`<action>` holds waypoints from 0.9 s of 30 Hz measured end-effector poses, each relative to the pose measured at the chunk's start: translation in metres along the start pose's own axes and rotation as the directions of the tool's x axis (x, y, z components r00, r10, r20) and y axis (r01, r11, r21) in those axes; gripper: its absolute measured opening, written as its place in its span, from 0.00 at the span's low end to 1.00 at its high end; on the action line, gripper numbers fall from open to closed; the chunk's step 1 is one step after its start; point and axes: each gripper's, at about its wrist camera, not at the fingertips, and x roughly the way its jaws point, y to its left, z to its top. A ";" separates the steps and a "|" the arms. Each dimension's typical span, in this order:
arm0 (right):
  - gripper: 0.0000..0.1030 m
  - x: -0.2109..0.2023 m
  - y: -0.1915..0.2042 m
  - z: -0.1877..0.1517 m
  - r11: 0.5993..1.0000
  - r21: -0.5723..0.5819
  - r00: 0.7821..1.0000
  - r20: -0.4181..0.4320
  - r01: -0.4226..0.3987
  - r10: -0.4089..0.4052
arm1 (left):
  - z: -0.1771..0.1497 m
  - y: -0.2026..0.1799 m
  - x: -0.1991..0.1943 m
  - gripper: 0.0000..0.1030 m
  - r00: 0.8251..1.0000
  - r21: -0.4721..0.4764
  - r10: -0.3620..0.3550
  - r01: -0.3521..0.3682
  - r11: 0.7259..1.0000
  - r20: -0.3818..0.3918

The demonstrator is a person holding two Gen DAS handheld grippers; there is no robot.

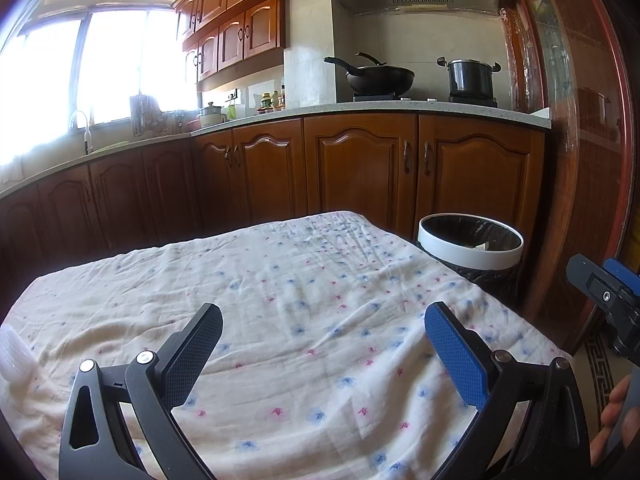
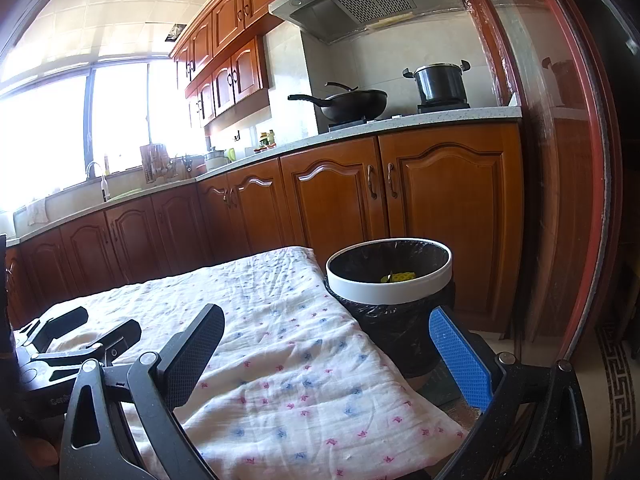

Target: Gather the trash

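Observation:
A round trash bin (image 1: 468, 255) with a white rim and black liner stands on the floor at the table's far right corner. In the right wrist view the bin (image 2: 388, 292) holds a yellow scrap (image 2: 398, 277). My left gripper (image 1: 323, 316) hovers open over the flowered cloth (image 1: 300, 272), nothing between its fingers. My right gripper (image 2: 327, 316) is open too, above the cloth's right edge and just short of the bin. A whitish bubble-wrap-like piece (image 1: 12, 354) lies at the cloth's far left edge. Each gripper shows in the other's view: the right gripper (image 1: 600, 267), the left gripper (image 2: 105, 322).
Wooden base cabinets (image 1: 352, 168) run behind the table under a pale counter with a wok (image 1: 380, 78) and a pot (image 1: 470, 78) on the stove. A red-framed glass door (image 2: 560, 200) stands right of the bin. A hand (image 1: 616, 416) shows at the lower right.

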 end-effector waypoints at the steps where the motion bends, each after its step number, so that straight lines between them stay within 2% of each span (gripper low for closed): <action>1: 1.00 0.000 0.001 0.000 1.000 0.001 1.000 -0.001 0.000 0.000 | 0.000 0.000 0.000 0.99 1.000 0.000 0.000 0.000 1.000 -0.001; 27: 1.00 0.005 -0.001 -0.001 1.000 0.013 1.000 -0.018 -0.007 0.007 | 0.000 0.005 0.007 0.99 1.000 -0.006 -0.013 0.013 1.000 -0.012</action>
